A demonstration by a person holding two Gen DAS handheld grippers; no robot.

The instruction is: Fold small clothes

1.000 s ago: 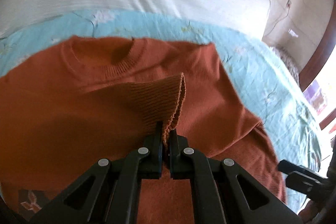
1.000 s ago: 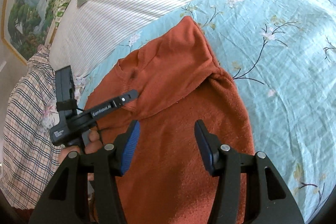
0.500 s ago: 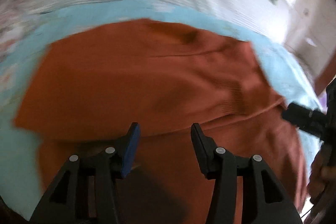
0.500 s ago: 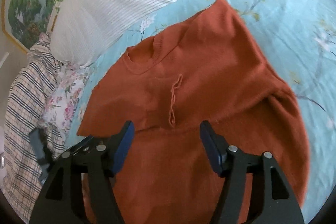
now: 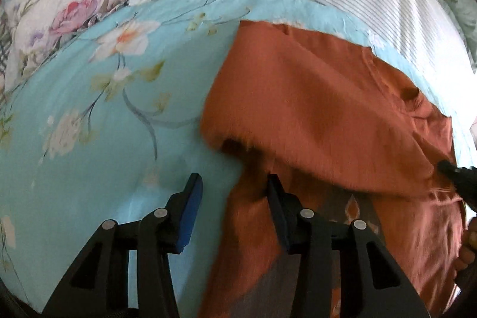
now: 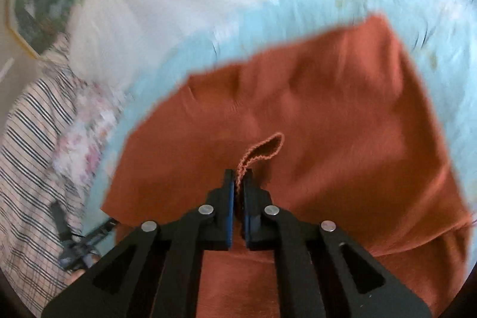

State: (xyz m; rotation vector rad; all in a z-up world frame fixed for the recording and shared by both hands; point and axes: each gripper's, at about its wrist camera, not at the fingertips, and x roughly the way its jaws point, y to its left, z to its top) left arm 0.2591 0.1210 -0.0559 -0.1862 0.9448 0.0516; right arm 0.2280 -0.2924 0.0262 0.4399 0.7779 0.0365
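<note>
The rust-orange sweater [image 6: 313, 109] lies on the floral blue bedsheet [image 5: 89, 124], the right gripper [image 6: 237, 189] pinching its ribbed cuff [image 6: 262, 151] while the left gripper [image 5: 232, 198] hangs wide apart over its edge.

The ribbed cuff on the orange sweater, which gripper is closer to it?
Right. The right gripper is shut on the ribbed cuff. The left gripper is open at the orange sweater's side edge, touching nothing.
</note>
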